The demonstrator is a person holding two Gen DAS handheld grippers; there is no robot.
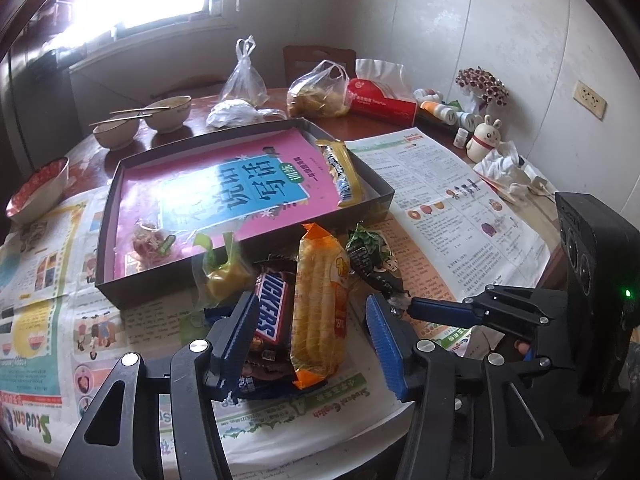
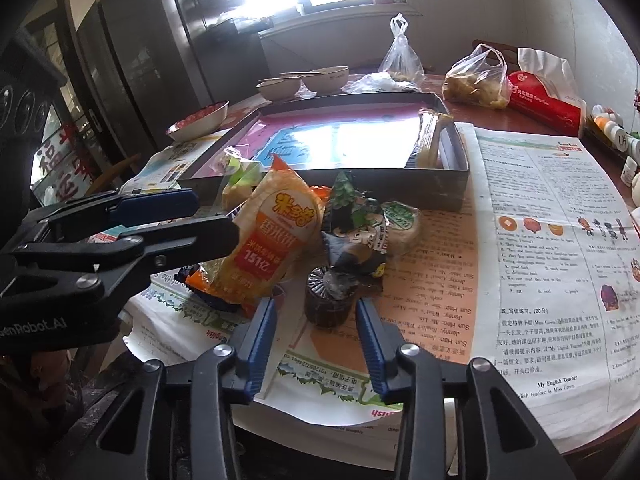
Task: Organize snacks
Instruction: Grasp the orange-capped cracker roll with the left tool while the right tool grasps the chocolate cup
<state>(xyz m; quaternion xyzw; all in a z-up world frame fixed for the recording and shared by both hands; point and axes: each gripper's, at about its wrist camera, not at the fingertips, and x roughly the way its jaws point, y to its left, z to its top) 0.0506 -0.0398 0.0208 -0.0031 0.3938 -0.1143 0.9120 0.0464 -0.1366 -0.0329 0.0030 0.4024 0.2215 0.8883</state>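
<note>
A pile of snacks lies on newspaper in front of a dark shallow box (image 1: 384,196) lined with a pink book. My left gripper (image 1: 316,332) is open, its jaws either side of a Snickers bar (image 1: 272,312) and a yellow rice-cracker pack (image 1: 320,300). My right gripper (image 2: 316,332) is open around a small dark round wrapped snack (image 2: 328,298); it also shows at the right of the left wrist view (image 1: 396,300). A dark green-and-black packet (image 2: 360,216) and a round green-labelled cake (image 2: 402,222) lie behind. A yellow wafer bar (image 1: 340,172) and a clear candy packet (image 1: 152,240) lie in the box.
Two bowls with chopsticks (image 1: 152,114), a red-patterned bowl (image 1: 38,188), plastic bags (image 1: 316,92), a red tissue pack (image 1: 380,100), small bottles and a rabbit figure (image 1: 486,136) stand at the table's back and right. Newspaper (image 2: 540,240) covers the near table.
</note>
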